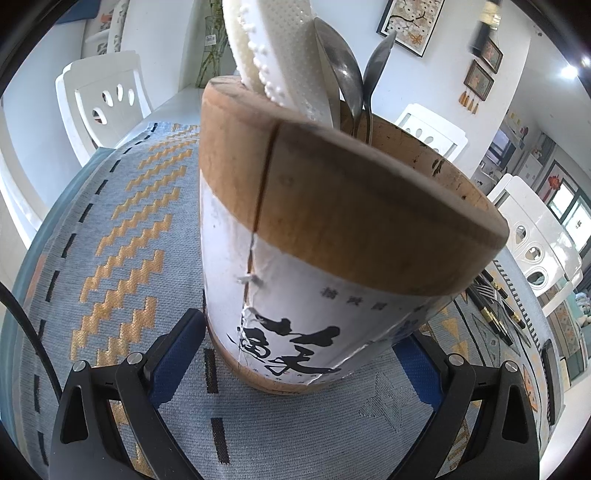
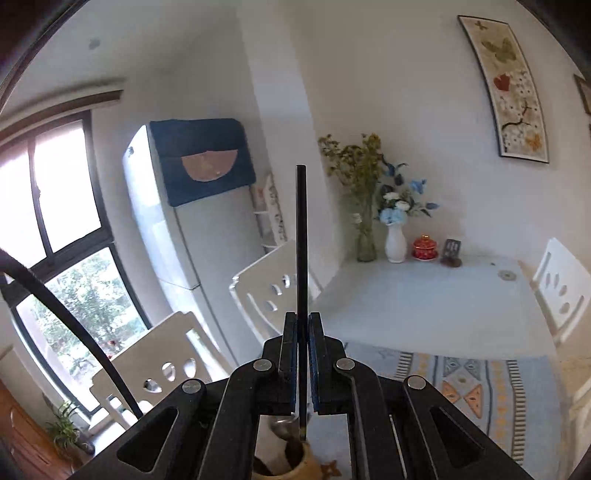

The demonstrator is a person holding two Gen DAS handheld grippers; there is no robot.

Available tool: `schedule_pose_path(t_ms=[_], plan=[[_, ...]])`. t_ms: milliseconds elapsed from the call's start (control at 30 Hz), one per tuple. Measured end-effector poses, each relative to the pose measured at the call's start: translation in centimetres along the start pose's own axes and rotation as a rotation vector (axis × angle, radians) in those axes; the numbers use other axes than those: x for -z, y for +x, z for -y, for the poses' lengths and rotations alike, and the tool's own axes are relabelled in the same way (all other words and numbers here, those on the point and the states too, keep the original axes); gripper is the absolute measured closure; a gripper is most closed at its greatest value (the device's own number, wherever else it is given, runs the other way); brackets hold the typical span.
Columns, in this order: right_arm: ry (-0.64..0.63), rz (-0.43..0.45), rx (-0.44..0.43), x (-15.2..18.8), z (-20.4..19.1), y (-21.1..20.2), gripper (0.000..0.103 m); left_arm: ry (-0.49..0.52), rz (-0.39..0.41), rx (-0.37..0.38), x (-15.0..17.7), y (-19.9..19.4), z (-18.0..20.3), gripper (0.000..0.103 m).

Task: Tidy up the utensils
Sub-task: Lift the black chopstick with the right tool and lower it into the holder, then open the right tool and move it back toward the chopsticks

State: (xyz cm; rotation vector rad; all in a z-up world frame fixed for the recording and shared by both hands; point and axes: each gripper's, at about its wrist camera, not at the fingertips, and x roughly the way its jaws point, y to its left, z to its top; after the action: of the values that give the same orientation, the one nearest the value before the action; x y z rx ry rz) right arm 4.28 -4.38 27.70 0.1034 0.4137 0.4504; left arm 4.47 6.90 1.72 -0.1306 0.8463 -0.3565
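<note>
A bamboo utensil holder point(image 1: 332, 229) with a white label and black calligraphy stands on the cloth. My left gripper point(image 1: 303, 332) is shut on its lower part, a blue pad against each side. A white dotted rice paddle point(image 1: 280, 55) and two metal spoons point(image 1: 343, 70) stick out of its mouth. My right gripper point(image 2: 302, 317) is shut on a thin black chopstick point(image 2: 301, 240) that stands upright through the jaws. The chopstick's lower end hangs above the holder point(image 2: 295, 461), which shows small at the bottom of the right wrist view. A blurred black and gold stick end point(image 1: 487, 26) shows above the holder.
Several black chopsticks point(image 1: 495, 310) lie on the blue and orange woven cloth point(image 1: 140, 229) right of the holder. White chairs point(image 1: 107, 96) surround the table. Two flower vases point(image 2: 395, 243) and a red jar point(image 2: 424, 248) stand at the table's far end by the wall.
</note>
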Motion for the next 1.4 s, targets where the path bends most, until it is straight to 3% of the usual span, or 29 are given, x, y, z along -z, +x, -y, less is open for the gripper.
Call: schedule_pose_path(t_ms=[367,700,733,833,1033,1167,1333,1400], plan=[[-0.072,-0.098,-0.034,3.8,-2.3,2.6,0.098,0.000,0.005,0.003,0.1,-0.2,0.1,0.004],[-0.050,-0.213,-0.058,5.5,-2.0,4.5,0.095,0.010,0.017,-0.011,0.1,-0.4,0.4,0.004],[-0.040,-0.224,-0.064,5.5,-1.8,4.6,0.091,0.015,0.020,-0.018,0.2,-0.5,0.5,0.004],[0.007,-0.216,-0.068,5.2,-0.8,3.9,0.065,0.012,0.020,-0.015,0.1,-0.5,0.6,0.004],[0.073,-0.148,0.069,3.0,2.0,-1.8,0.064,0.018,0.007,-0.027,0.1,-0.3,1.0,0.004],[0.161,-0.121,0.154,2.3,5.4,-6.8,0.044,0.027,-0.022,-0.041,-0.2,0.4,1.5,0.005],[0.271,-0.162,0.209,5.0,10.7,-9.4,0.040,0.033,-0.021,-0.048,-0.3,0.6,2.1,0.005],[0.354,-0.195,0.193,6.9,13.2,-9.0,0.040,0.032,-0.021,-0.046,-0.3,0.6,2.2,0.005]])
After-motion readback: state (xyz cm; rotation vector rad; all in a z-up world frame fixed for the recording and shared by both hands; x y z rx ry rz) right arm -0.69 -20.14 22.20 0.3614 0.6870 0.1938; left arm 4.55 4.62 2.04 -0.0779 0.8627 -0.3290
